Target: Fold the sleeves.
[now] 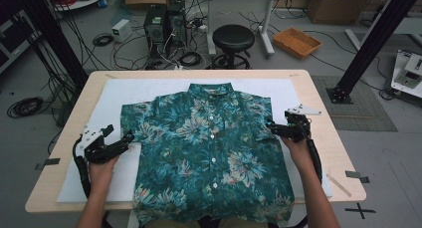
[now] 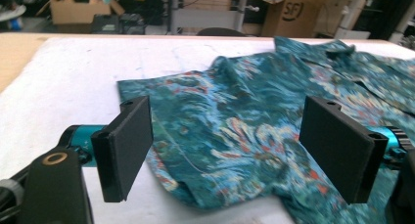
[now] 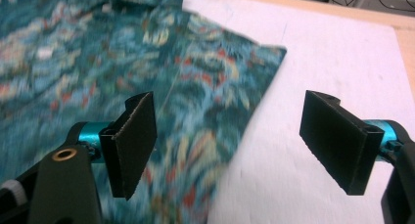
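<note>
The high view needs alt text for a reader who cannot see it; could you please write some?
A teal floral shirt lies buttoned and flat on a white mat on a wooden table. The left gripper and right gripper, both open, sit at its sleeves.

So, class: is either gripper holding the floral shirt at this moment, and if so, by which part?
Nothing is held. The left gripper stands open around the shirt at its sleeve edge, pads not pressing; the right gripper is open above the other sleeve's edge.

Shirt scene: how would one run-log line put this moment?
shirt: flat, buttoned, on white mat | left gripper: open at sleeve | right gripper: open at other sleeve
</note>
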The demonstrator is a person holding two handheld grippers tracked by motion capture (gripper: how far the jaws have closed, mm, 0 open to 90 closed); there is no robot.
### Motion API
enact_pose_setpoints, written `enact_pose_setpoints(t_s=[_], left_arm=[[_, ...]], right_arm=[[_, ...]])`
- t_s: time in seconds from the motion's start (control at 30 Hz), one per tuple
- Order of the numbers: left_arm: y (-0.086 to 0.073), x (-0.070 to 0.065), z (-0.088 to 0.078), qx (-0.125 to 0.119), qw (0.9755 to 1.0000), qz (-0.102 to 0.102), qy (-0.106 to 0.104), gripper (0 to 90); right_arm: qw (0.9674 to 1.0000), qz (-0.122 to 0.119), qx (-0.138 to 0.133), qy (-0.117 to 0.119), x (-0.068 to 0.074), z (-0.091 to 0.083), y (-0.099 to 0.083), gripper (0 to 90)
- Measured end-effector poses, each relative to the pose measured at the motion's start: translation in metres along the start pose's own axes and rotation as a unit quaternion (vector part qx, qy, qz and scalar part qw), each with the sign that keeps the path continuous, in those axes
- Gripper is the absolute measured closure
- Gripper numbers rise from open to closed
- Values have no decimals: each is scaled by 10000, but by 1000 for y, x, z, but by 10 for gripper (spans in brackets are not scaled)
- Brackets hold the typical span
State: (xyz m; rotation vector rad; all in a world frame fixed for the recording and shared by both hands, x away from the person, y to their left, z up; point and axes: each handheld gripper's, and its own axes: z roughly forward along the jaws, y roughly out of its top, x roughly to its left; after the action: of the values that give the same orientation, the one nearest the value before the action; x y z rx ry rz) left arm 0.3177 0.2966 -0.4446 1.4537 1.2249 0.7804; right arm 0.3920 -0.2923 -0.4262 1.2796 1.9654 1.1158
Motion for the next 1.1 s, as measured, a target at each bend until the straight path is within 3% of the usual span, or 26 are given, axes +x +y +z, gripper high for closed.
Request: enact_pose_setpoints(t_s=[0.07, 0.2, 0.3, 0.4, 0.5, 0.57, 0.6, 0.63, 0.67, 0.73, 0.83, 0.93, 1.1], left_arm=[[3, 3, 3, 124, 9999, -27, 79, 203], [13, 6, 16, 445, 9988, -32, 187, 202], [22, 6, 26, 660, 9974, 27, 277, 200], [27, 1, 35, 842, 9956, 256, 314, 200], [28, 0, 45, 1057, 9932, 293, 394, 199], [28, 1, 51, 1227, 9907, 291, 503, 200], [26, 3, 56, 1434, 9866, 325, 712, 202], [26, 3, 56, 1434, 9866, 325, 712, 204], [23, 6, 61, 1585, 9828, 351, 886, 204], [23, 7, 63, 1629, 9815, 341, 942, 225], [22, 11, 67, 1810, 9756, 384, 1184, 249], [21, 13, 75, 2011, 9707, 459, 1232, 293], [17, 10, 81, 2144, 9681, 555, 1171, 357]], right_arm=[[9995, -303, 56, 115, 1, -9, -11, 219], [9987, -440, 10, 267, -1, -21, -18, 219], [9988, -411, -44, 281, -3, -25, -19, 219], [9991, -313, -80, 290, -7, -27, -21, 219], [9993, -184, -105, 292, -10, -30, -24, 219], [9994, -167, -121, 295, -11, -31, -25, 219], [9994, -117, -149, 304, -12, -33, -26, 219], [9994, -117, -149, 304, -12, -33, -26, 219], [9994, -95, -187, 288, -13, -35, -26, 219], [9994, -41, -198, 289, -15, -36, -27, 219], [9994, 7, -189, 287, -17, -35, -29, 219], [9995, 129, -144, 262, -20, -34, -31, 219], [9994, 158, -170, 253, -21, -35, -31, 219]])
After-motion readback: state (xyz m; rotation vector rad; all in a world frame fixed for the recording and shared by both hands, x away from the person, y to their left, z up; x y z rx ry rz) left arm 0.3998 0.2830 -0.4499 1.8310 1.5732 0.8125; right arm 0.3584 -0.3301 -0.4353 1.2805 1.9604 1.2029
